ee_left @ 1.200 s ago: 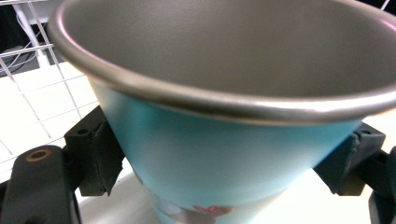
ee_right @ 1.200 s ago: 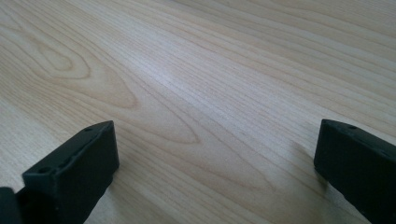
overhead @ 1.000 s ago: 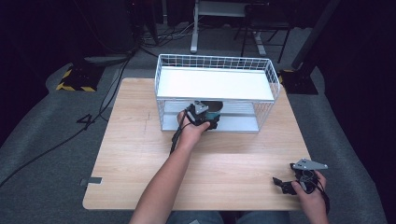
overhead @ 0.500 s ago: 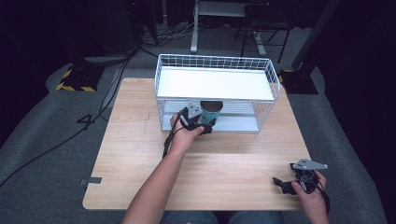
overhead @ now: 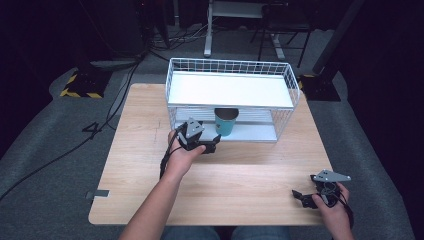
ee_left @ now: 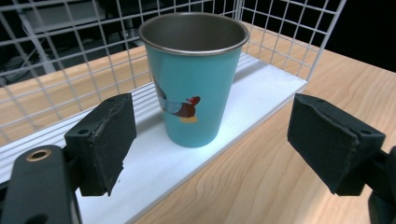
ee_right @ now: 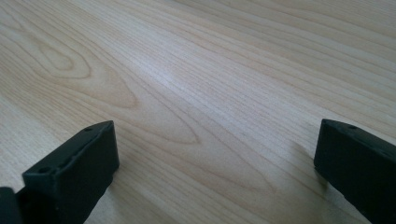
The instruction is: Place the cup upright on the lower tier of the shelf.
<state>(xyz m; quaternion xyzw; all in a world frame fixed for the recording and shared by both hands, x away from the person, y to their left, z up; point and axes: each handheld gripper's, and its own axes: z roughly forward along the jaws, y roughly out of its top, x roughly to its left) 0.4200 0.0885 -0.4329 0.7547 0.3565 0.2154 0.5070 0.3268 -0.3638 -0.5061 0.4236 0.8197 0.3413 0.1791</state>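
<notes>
A teal metal cup (overhead: 226,121) (ee_left: 194,77) with a small bird picture stands upright on the lower shelf of a white wire rack (overhead: 230,66), near the shelf's front edge. My left gripper (overhead: 209,145) (ee_left: 210,140) is open just in front of the cup, its jaws wide apart and clear of it. Down at the table's near right corner my right gripper (overhead: 300,197) (ee_right: 215,172) rests low over bare wood, open with nothing between its pads (ee_right: 79,163).
The rack's top tray (overhead: 230,89) is a flat white panel with a wire rim. The wooden table (overhead: 240,175) has open surface in front of the rack. Dark floor, cables and stands (overhead: 207,30) lie beyond the table's far edge.
My left gripper has let go of the cup and drawn back toward the left and the near side, leaving the cup standing on the lower shelf. The right gripper has stayed put.
</notes>
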